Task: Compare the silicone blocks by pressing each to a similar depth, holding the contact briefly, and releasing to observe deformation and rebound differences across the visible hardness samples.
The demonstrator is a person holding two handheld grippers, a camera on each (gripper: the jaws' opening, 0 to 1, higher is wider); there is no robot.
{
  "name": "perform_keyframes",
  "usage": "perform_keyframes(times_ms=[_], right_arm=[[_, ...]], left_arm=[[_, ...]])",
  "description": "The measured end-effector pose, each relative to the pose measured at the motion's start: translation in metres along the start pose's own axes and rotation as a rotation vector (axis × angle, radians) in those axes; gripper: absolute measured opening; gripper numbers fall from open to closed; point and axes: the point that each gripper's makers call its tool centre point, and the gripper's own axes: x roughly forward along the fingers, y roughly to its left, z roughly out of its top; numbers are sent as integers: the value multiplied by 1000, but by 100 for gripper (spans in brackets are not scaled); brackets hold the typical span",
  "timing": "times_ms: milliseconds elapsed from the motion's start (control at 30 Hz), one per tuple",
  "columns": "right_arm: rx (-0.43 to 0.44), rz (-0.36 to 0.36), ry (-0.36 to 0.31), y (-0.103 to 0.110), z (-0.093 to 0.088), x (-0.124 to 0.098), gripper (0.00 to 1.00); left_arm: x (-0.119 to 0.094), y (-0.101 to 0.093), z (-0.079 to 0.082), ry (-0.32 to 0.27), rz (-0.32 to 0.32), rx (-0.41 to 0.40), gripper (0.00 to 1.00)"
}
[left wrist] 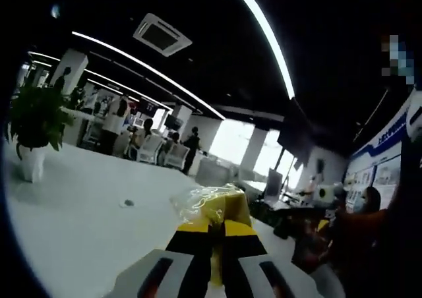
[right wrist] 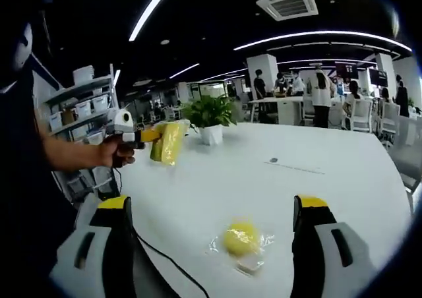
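right now the left gripper (left wrist: 211, 242) has its black-and-yellow jaws closed on a yellow silicone block in a clear wrapper (left wrist: 214, 206), held up off the white table (left wrist: 72, 212); in the right gripper view that same block (right wrist: 166, 143) hangs in the air beside the potted plant (right wrist: 210, 117), with the person's hand (right wrist: 115, 151) behind it. the right gripper (right wrist: 211, 235) stands wide open and empty, its jaws well apart on either side of a second, rounder yellow silicone block in a clear wrapper (right wrist: 242, 240) lying on the table.

to do the press well, i judge the squeeze on the held block should be slow and square across its middle, paused briefly, then let go fully so the rebound shows; the wrapper may slip, so keep the grip centred. match that depth on the table block.

count: two yellow wrapped blocks, two grippers, one plant, one table.
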Motion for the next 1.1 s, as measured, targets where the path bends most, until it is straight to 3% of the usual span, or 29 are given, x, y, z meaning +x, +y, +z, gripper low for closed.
perform_keyframes(times_ms=[67,167,267,400,667,1100], right_arm=[[-12,20,-20,3,13,5,96],[-36,77,-13,14,25,9,78],[-45,107,-34,20,38,15,85],[-34,169,-39,31,51,20,83],[17,290,-100,61,90,29,80],[55,373,-59,89,87,48,73]], left_arm=[[2,-9,7,-6,-17,13,1],[3,-20,17,-17,-40,39,1],[5,-30,24,-21,-60,53,1],[4,-41,34,-66,-90,25,1],[9,-77,38,-55,-147,75,1],[13,-107,40,-43,-197,122,1]])
